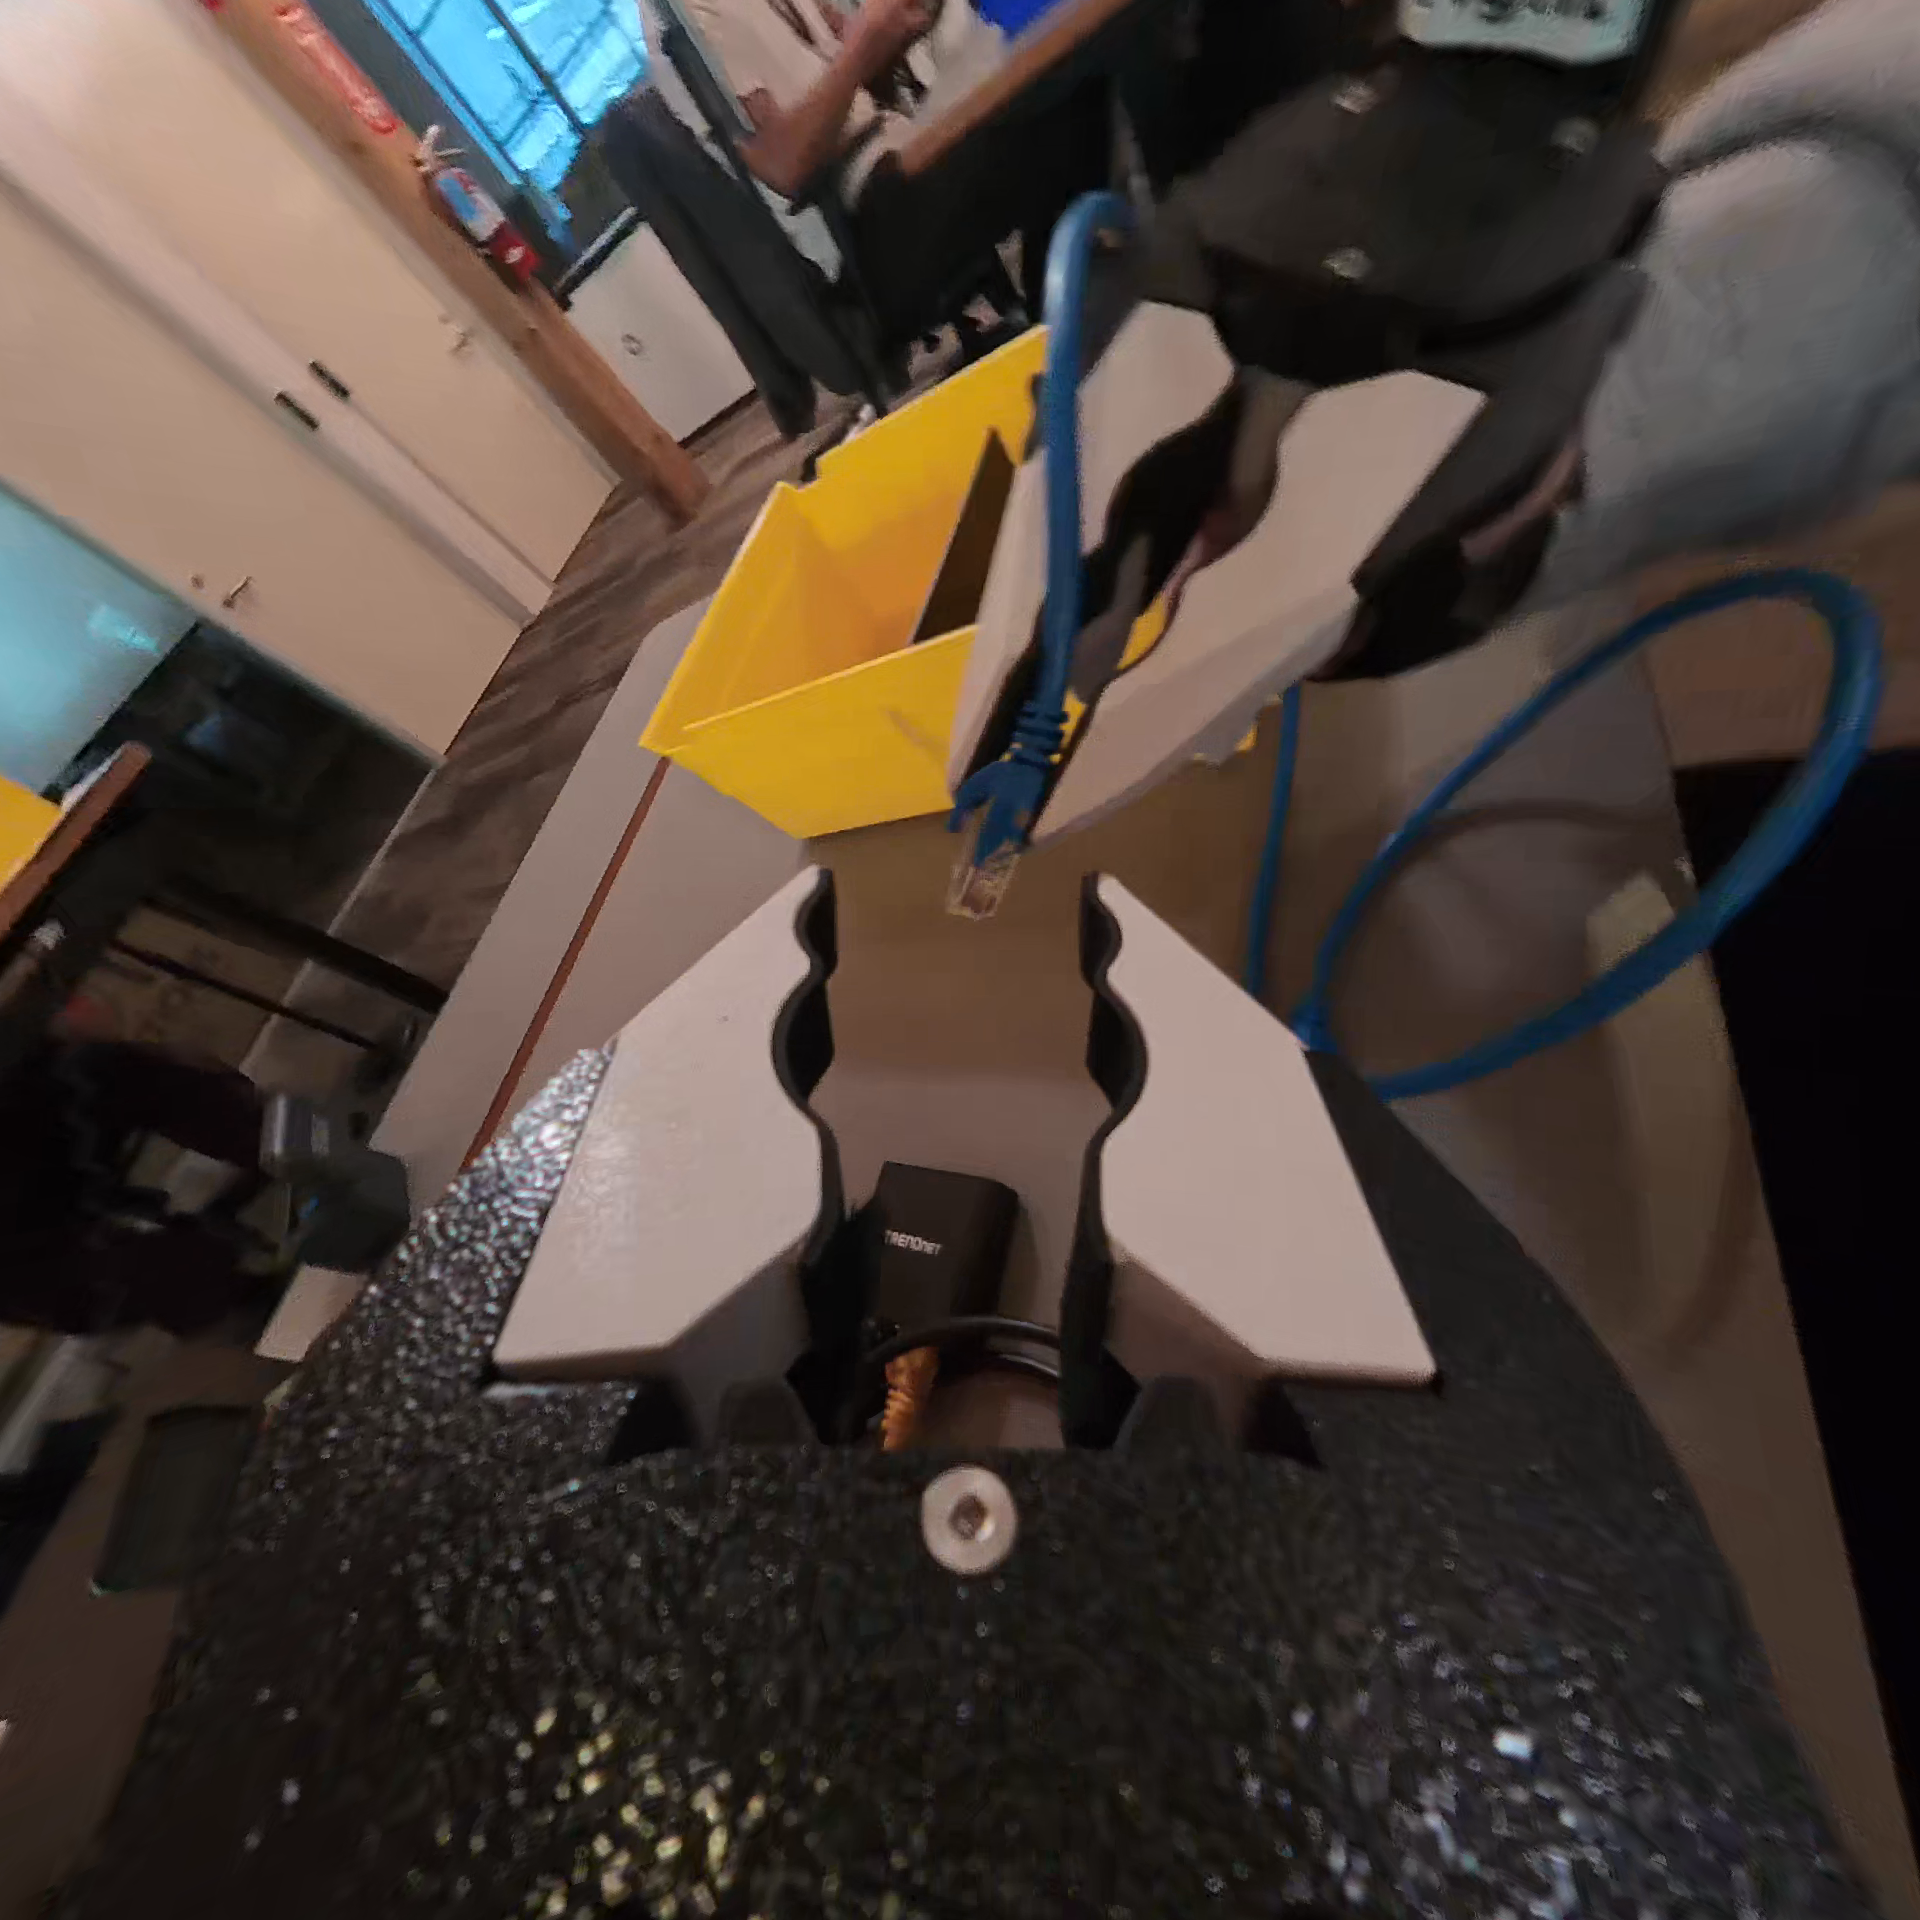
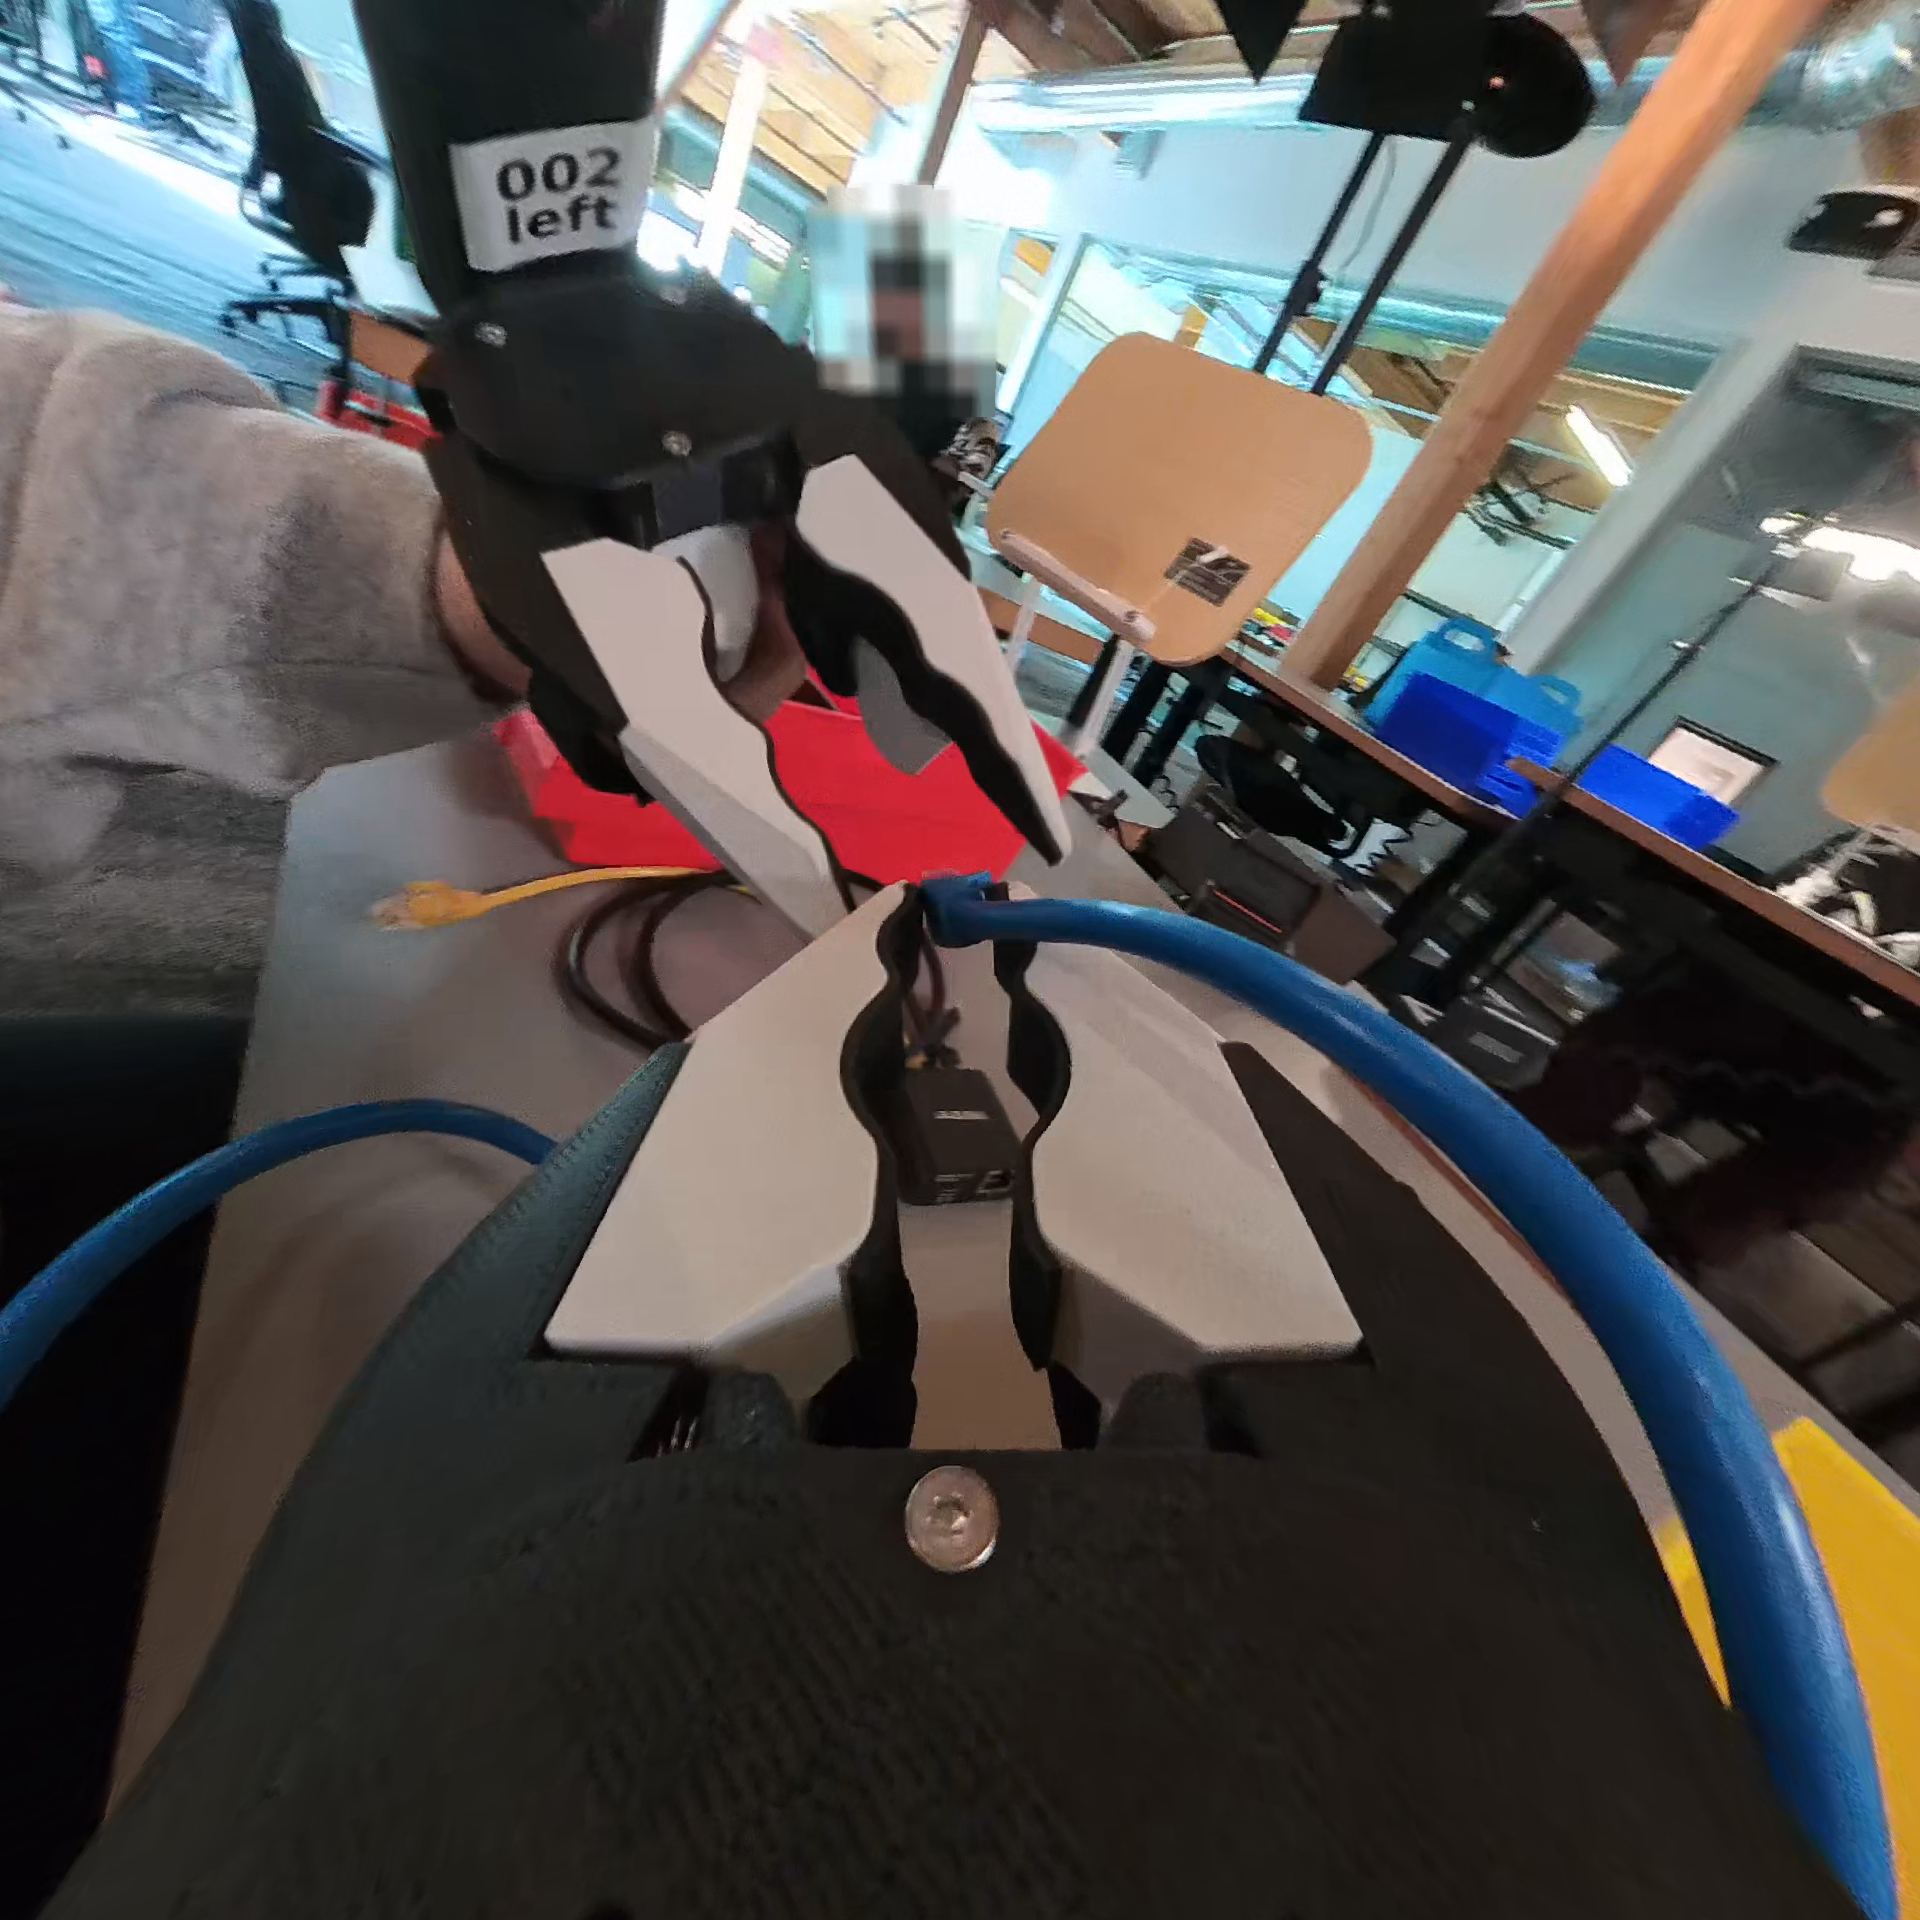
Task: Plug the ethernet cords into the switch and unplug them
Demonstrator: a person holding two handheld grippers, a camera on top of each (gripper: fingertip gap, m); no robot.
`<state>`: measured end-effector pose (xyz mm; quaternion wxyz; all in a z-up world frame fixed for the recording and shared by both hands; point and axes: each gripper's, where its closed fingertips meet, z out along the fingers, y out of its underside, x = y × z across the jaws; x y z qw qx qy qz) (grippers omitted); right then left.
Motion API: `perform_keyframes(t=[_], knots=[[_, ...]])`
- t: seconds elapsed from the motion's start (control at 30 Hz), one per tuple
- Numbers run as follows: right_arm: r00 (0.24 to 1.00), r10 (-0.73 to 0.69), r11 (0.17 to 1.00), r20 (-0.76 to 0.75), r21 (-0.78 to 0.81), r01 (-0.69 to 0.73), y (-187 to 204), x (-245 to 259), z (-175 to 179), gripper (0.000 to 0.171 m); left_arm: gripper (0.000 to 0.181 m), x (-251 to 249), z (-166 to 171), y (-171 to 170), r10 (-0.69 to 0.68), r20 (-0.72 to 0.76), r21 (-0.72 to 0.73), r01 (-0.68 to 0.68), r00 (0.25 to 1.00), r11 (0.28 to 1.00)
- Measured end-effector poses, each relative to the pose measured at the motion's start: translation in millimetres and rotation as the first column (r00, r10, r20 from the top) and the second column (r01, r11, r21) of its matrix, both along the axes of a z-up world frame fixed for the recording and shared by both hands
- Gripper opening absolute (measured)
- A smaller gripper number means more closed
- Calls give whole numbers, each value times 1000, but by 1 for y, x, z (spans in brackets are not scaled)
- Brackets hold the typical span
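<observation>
the desk (image 2: pixel 343 1039) is one pale surface and it carries everything. on it stand two bins: one yellow bin (image 1: pixel 831 644) at the far side in the left wrist view, and one red bin (image 2: pixel 894 800) behind the left hand-held gripper in the right wrist view.

there are two hand-held grippers. the left hand-held gripper (image 1: pixel 956 914) has its two fingers spread apart and nothing is between them. the right hand-held gripper (image 2: pixel 951 899) has its fingers pressed on the blue ethernet cord (image 2: pixel 1558 1195) just behind its plug (image 1: pixel 987 842), which points down toward the desk. the blue cord makes a big loop beside this gripper.

i count two ethernet cords: the blue one, and one yellow ethernet cord (image 2: pixel 540 888) which lies on the desk with its free plug at the left, near a coil of one black cable (image 2: pixel 613 977).

there is one switch (image 2: pixel 956 1132), a small black box on the desk, seen between the fingers of the right gripper. the ports on its near face look empty, apart from the blue plug. in the left wrist view the switch (image 1: pixel 940 1236) shows low between the fingers.
</observation>
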<state>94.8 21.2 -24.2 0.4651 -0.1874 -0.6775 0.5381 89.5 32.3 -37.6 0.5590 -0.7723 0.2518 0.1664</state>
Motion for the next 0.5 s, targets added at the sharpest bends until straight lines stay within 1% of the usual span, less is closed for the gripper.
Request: perform_keyframes(t=[0.07,0.13,0.17,0.27,0.33,0.4,0.5], knots=[[999,52,999,9,-2,-52,-6,6,-2,11,35,10,-5,-2,-42,-43,-16,42,998,999],[997,82,997,16,-4,-81,-10,10,-3,11,14,14,-9,-5,-65,-60,-29,63,996,998],[995,96,995,24,0,-96,-11,12,-5,12,9,16,-10,-6,-75,-66,-33,73,995,997],[990,128,992,54,11,-129,-14,15,-10,13,8,20,-16,-10,-111,-25,-75,109,993,991],[987,132,991,96,-9,-132,-14,15,-14,16,7,16,-18,-13,-103,-4,-92,102,995,990],[971,143,989,190,-63,-134,-12,14,-19,33,7,2,-18,-13,-29,-11,-91,28,1000,995],[924,201,974,324,-166,-154,-9,19,-20,38,6,-32,-19,-16,144,-30,-79,-145,989,986]])
